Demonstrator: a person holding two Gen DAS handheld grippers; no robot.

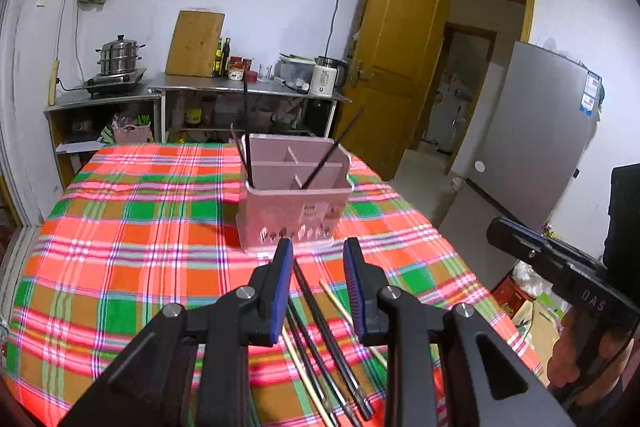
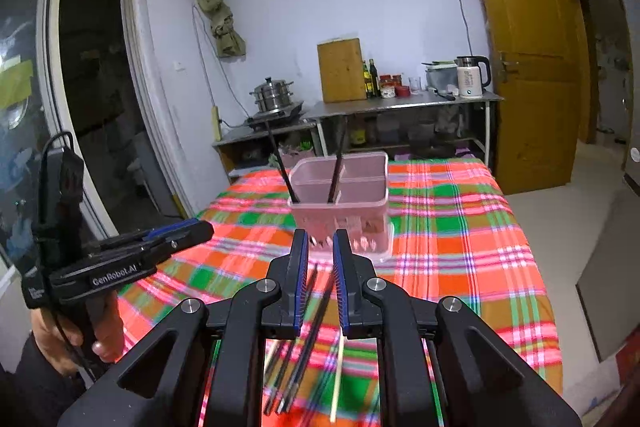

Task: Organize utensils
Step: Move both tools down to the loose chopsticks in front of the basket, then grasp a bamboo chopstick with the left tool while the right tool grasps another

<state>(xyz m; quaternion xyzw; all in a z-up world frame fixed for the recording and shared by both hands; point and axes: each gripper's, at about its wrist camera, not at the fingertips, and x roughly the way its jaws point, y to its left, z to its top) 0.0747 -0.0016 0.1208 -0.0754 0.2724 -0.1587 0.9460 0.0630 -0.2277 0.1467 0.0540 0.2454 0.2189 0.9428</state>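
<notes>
1. A pink divided utensil holder (image 1: pixel 295 194) stands near the middle of a table under a red, green and orange plaid cloth (image 1: pixel 132 259), at about 12 o'clock from both grippers. Dark chopsticks already stand in it (image 1: pixel 247 131), leaning against the dividers.
2. Loose chopsticks (image 1: pixel 320 327), dark ones and pale wooden ones, lie on the cloth on the near side of the holder, at 6 o'clock from it, fanned out under the grippers.
3. Behind the table, at 12 o'clock, a steel counter (image 2: pixel 400 103) carries a steamer pot (image 1: pixel 119 58), a cutting board (image 1: pixel 195 43), bottles and a white kettle (image 2: pixel 471 77). A yellow wooden door (image 2: pixel 532 59) stands open at 2 o'clock.
4. The left gripper (image 1: pixel 318 259) points slightly downward over the loose chopsticks, its jaws moderately apart and empty; nothing blocks the way to the holder.
5. The right gripper (image 2: pixel 321 251) hovers likewise, tilted down, jaws narrow with a visible gap and nothing clamped.
6. In the right wrist view, a hand (image 2: pixel 70 331) grips the left tool's handle at 9 o'clock.
</notes>
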